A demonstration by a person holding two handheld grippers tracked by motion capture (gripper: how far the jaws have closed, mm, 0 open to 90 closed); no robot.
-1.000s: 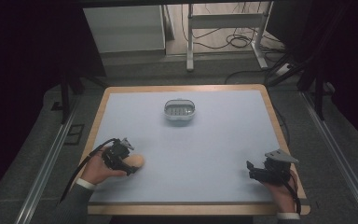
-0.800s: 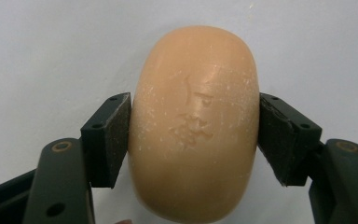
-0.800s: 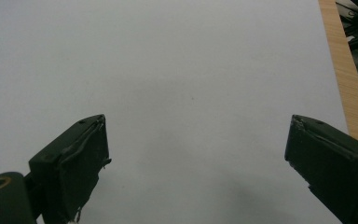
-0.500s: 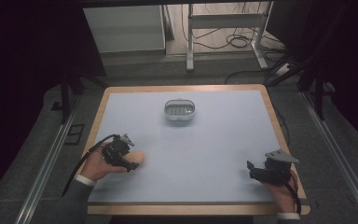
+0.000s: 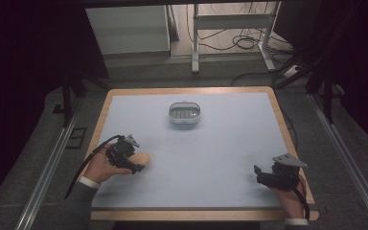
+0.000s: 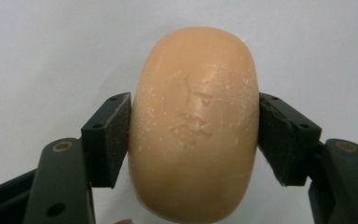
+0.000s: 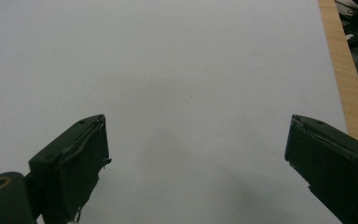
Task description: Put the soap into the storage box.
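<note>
An oval tan bar of soap (image 6: pixel 193 126) sits between the jaws of my left gripper (image 6: pixel 195 135), whose pads press on both its long sides. From above, the soap (image 5: pixel 143 158) pokes out to the right of the left gripper (image 5: pixel 136 165) near the table's front left. A small grey oval dish (image 5: pixel 185 112) with a ribbed insert stands at the middle back of the table. My right gripper (image 5: pixel 258 175) rests at the front right, and its jaws (image 7: pixel 196 154) stand wide apart over bare table.
The table (image 5: pixel 211 143) has a pale grey top with a wooden rim; its right edge (image 7: pixel 342 70) runs close by the right gripper. Dark floor, metal rails and cables surround the table.
The left hand with the soap has shifted a little toward the left and front. The right gripper has stayed put.
</note>
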